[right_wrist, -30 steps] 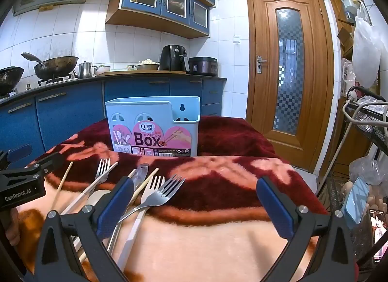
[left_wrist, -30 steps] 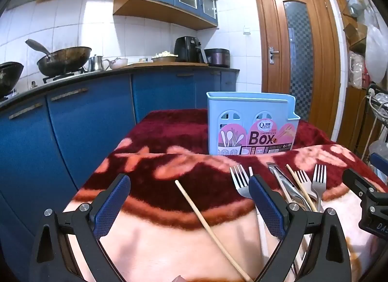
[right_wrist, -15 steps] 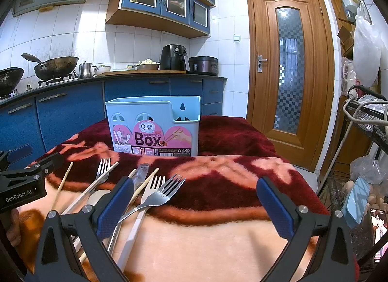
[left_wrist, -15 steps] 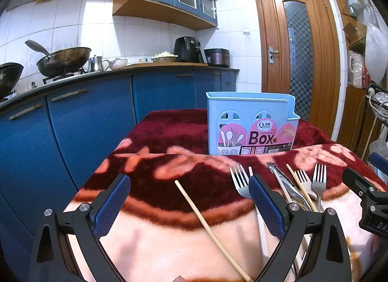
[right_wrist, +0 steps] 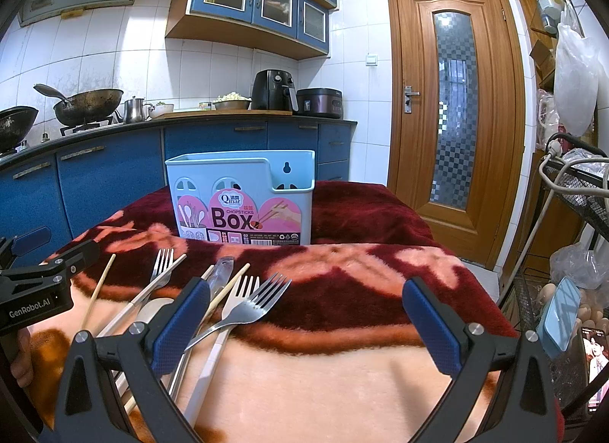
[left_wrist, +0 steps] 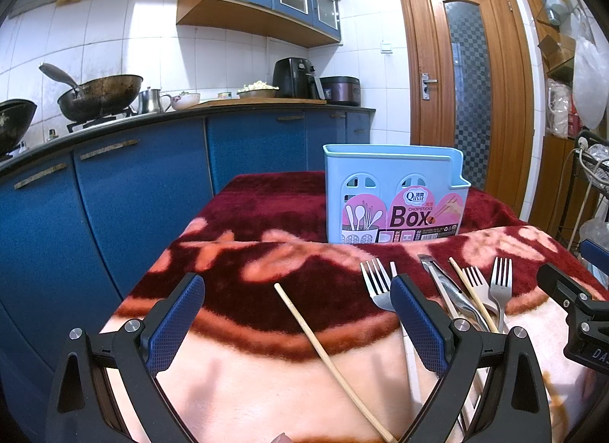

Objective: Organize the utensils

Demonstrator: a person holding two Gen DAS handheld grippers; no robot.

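While hovering low over blanket-covered bench, left hand-held gripper gaped wide, nothing held; lone chopstick lay between fingers. Right hand-held gripper likewise spread, empty. Only right view showed keyhole slot in utensil box, standing beyond forks; bare blanket rightward.

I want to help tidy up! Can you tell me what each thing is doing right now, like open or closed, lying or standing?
Left gripper: open, holding nothing.
Right gripper: open, holding nothing.
Chopsticks box: standing upright on the blanket.
Lone chopstick: lying flat, apart from the pile.
Forks: lying flat in the pile.
Door: closed.
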